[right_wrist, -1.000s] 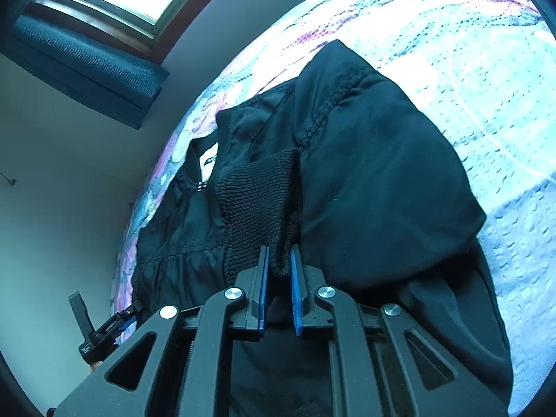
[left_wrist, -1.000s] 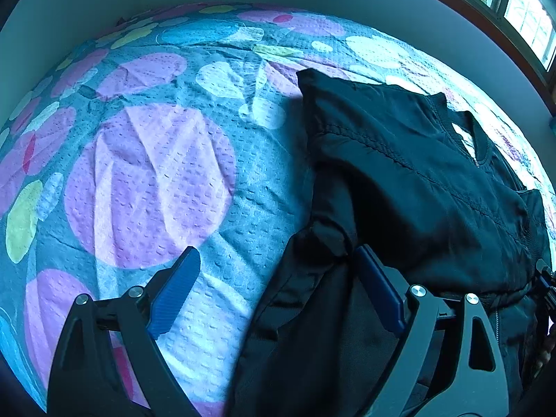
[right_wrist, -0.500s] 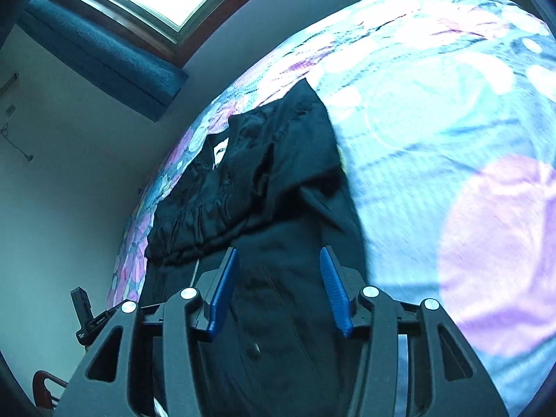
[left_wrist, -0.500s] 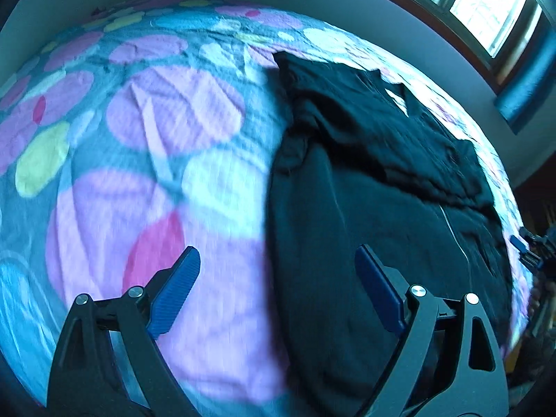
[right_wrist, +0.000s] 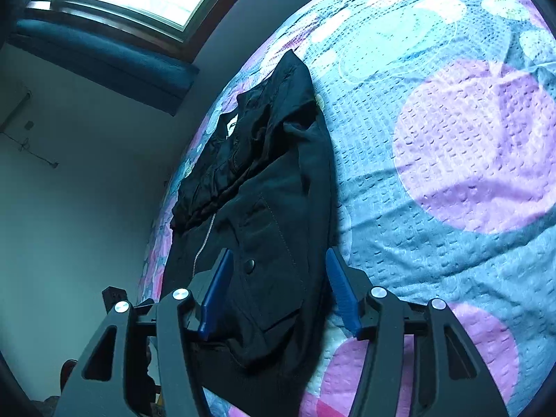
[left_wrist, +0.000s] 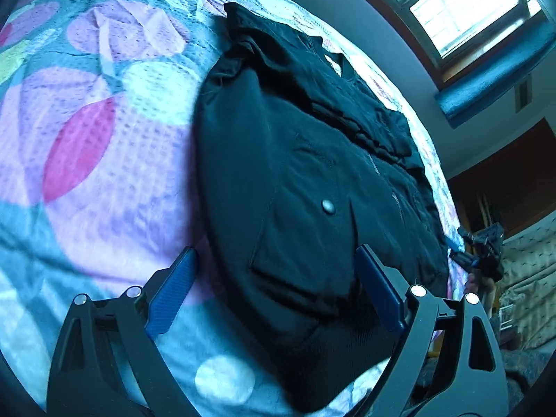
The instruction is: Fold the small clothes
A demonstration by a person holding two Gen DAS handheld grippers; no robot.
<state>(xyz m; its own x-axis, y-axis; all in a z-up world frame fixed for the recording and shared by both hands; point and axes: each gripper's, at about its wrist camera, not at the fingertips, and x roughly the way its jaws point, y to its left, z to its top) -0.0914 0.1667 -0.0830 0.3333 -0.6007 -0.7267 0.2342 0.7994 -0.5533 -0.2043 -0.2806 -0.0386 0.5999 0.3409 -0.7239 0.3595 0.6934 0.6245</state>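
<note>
Hovering over black jacket on bed: left tool wide, empty; right tool opening, empty; pinch hem corners evenly next.

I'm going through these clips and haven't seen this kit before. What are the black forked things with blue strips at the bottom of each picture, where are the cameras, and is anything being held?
There is no robot: a person holds one two-finger tool in each hand, with a fisheye camera on each looking along its fingers. The black forks with blue pads are the left gripper and the right gripper.

Both views look down at a black jacket lying on a bed with a circle-patterned bedspread; its sleeves look folded across the chest.

Nothing is held. The left jaws stand wide open; the right jaws are opening, and the jacket lies below them, not pinched.
</note>
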